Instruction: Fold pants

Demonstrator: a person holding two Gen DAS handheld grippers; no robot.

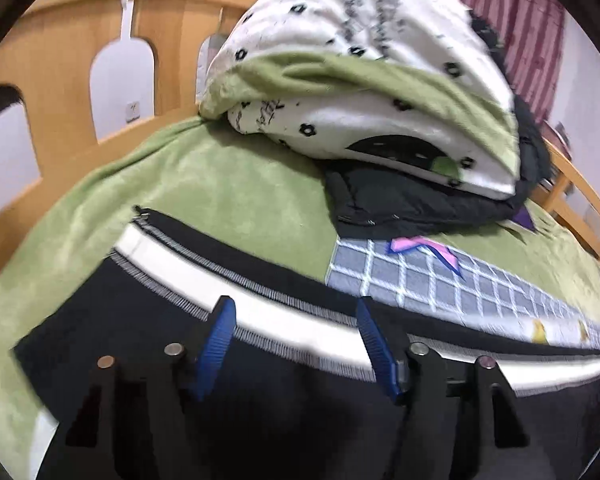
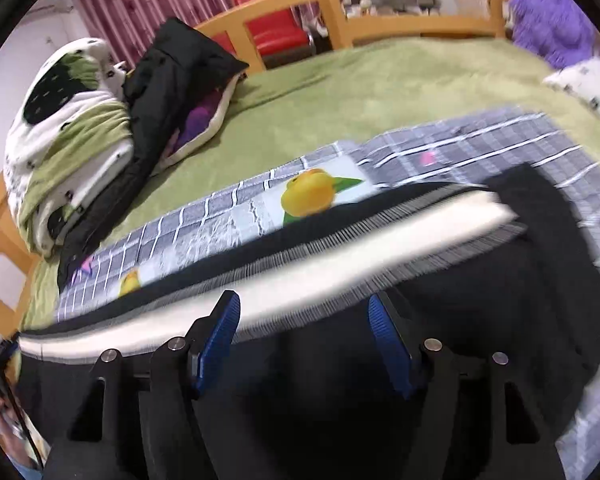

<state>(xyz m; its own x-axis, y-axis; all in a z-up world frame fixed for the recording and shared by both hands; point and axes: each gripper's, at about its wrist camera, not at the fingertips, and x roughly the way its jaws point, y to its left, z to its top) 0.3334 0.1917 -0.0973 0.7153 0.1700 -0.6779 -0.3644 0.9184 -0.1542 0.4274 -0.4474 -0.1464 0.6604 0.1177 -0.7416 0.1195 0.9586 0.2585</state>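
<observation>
Green blanket (image 2: 340,92) covers the wooden bed, a grey checked sheet (image 2: 204,224) laid across it. Black pants (image 1: 148,312) with a white side stripe lie flat on that sheet. Left gripper (image 1: 296,340) and right gripper (image 2: 304,336) hover above them, jaws released, grasping nothing.

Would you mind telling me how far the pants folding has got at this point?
Done: the black pants lie lengthwise on the bed, white side stripe on top, seemingly leg over leg. In hand: nothing; the left hand-held gripper and right hand-held gripper are open above the fabric. Left: the crosswise folds, since the pants remain at full length.
</observation>
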